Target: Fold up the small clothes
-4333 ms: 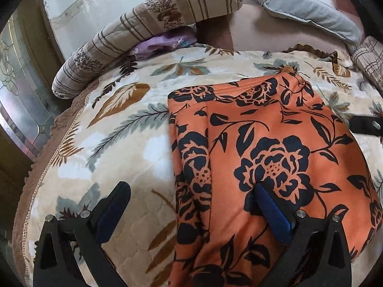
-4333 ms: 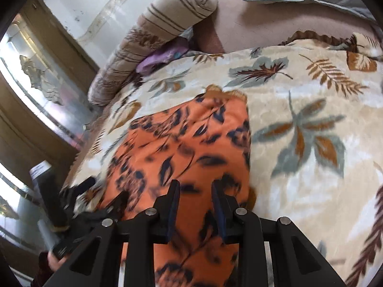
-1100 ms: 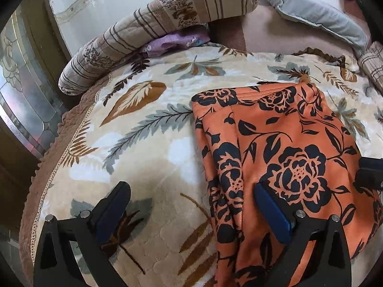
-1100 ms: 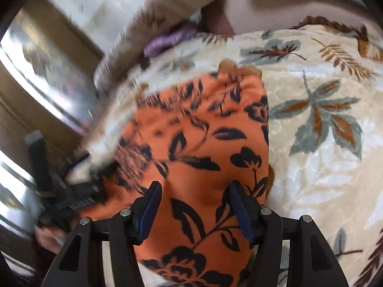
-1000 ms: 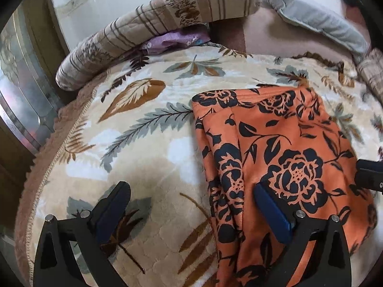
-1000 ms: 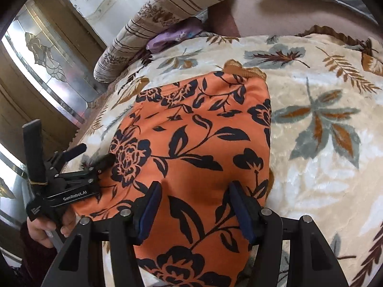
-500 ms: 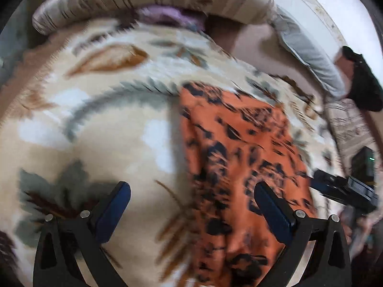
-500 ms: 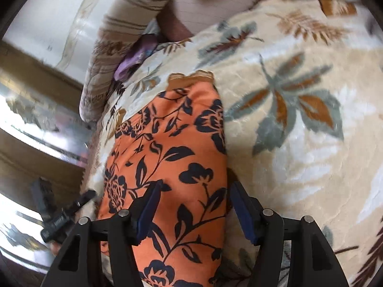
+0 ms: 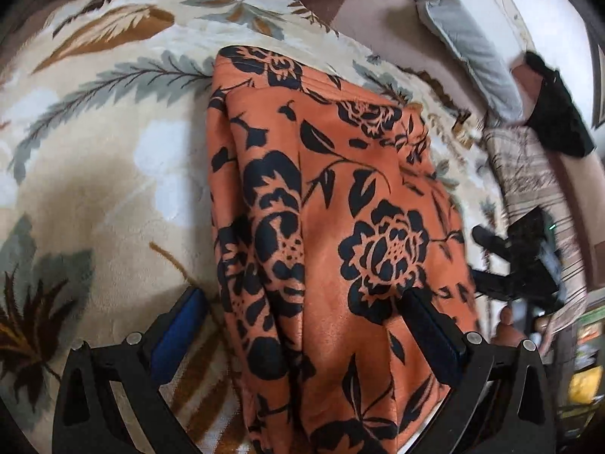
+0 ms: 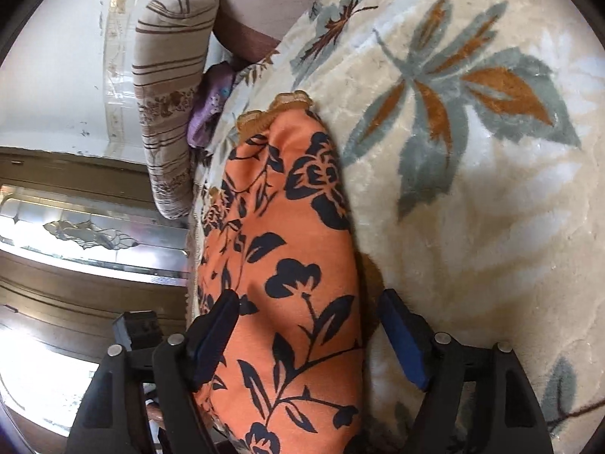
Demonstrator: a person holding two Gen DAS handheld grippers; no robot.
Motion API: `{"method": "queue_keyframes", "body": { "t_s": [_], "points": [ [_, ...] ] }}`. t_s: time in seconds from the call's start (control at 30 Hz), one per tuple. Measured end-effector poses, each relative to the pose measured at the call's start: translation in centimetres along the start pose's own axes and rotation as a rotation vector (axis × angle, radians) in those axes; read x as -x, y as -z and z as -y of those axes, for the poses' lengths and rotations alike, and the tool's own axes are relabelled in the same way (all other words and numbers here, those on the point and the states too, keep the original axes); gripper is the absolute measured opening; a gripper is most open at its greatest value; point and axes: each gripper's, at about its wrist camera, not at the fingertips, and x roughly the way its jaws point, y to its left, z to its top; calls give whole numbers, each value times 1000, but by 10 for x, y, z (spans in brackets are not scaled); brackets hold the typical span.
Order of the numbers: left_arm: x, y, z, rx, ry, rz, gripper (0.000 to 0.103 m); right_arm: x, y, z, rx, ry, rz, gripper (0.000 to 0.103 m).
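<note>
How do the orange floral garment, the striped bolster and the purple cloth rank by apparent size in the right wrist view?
1. orange floral garment, though it lies nearest the camera
2. striped bolster
3. purple cloth, partly hidden

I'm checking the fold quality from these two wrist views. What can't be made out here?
- Garment near edge: cut off by the frame bottom and the left gripper, left wrist view.
- Its underside layers: hidden by its own top layer, both views.
- Its left edge: curves out of sight behind the right gripper, right wrist view.
- Right gripper: dark and blurred, left wrist view.

Orange garment (image 9: 340, 196), black floral print
</note>
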Motion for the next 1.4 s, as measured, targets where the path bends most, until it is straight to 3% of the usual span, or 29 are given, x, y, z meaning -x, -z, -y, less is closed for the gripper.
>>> {"method": "queue_keyframes", "body": {
  "t_s": [0.13, 0.4, 0.67, 0.97, 1.4],
  "points": [
    [-6, 4, 16, -65, -83, 7, 103, -4, 4, -6, 46, -2, -4, 79],
    [-7, 3, 20, -60, -108, 22, 103, -15, 13, -18, 124, 14, 3, 80],
    [-11, 2, 27, -59, -124, 34, 102, -21, 17, -24, 162, 50, 27, 74],
    [-12, 4, 32, -70, -112, 34, 94, -24, 21, -27, 194, 71, 52, 64],
    [-14, 4, 32, -67, -103, 30, 92, -28, 22, -32, 215, 89, 60, 63]
  ]
}}
